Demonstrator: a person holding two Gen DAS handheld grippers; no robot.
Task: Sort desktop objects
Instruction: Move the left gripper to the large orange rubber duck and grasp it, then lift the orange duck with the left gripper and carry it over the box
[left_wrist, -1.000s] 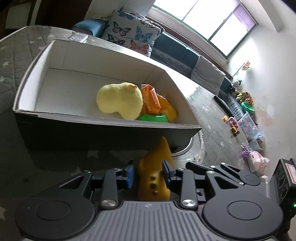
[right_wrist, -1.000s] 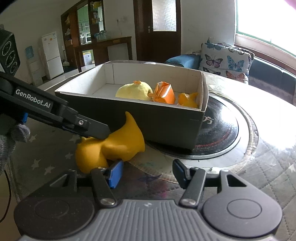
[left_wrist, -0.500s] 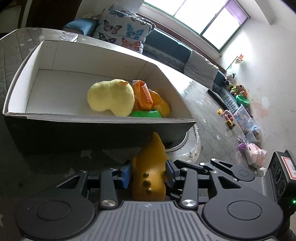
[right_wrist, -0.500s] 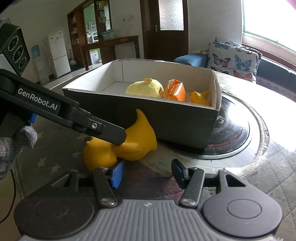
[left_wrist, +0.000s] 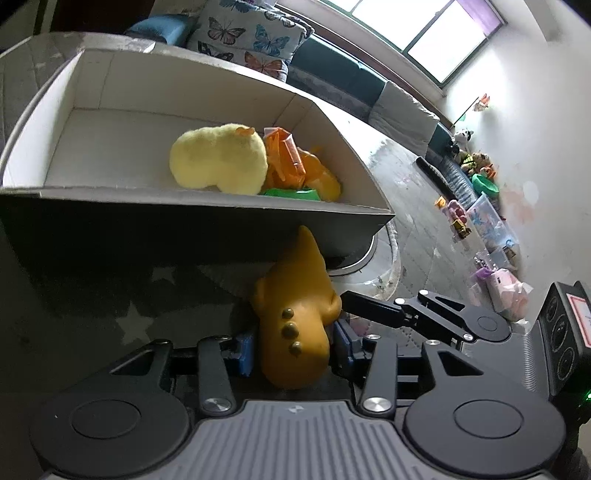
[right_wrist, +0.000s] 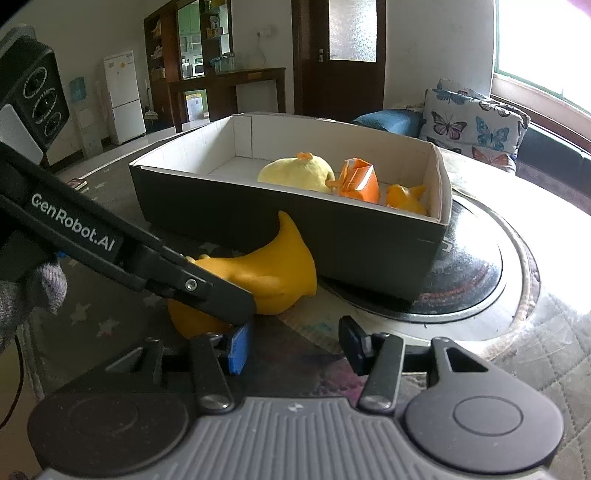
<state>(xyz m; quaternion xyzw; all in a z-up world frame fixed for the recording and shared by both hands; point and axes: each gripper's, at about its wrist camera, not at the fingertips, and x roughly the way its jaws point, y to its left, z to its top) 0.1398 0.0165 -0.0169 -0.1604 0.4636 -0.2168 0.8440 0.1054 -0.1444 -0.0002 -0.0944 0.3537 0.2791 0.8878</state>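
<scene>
Right gripper (right_wrist: 291, 347): jaws closing; we see nothing between the pads.
Left gripper (left_wrist: 293, 347): jaws wide; the pads flank the toy with a slight gap on each side.
Hand (right_wrist: 33, 295): grey glove, behind the left gripper.
Toy (right_wrist: 273, 269): orange-yellow, smooth and rounded, with one pointed end towards the box and three dark bumps in a row on its body. It lies on the table (right_wrist: 535, 350), just in front of the box wall.
Box (right_wrist: 332, 236): dark outside, white inside, open top.
Box contents: we count four: yellow plush (left_wrist: 218, 162), orange carton (right_wrist: 360, 181), orange figure (right_wrist: 404, 195), green piece (left_wrist: 291, 192).
Totals: two grippers, one toy, one box.
</scene>
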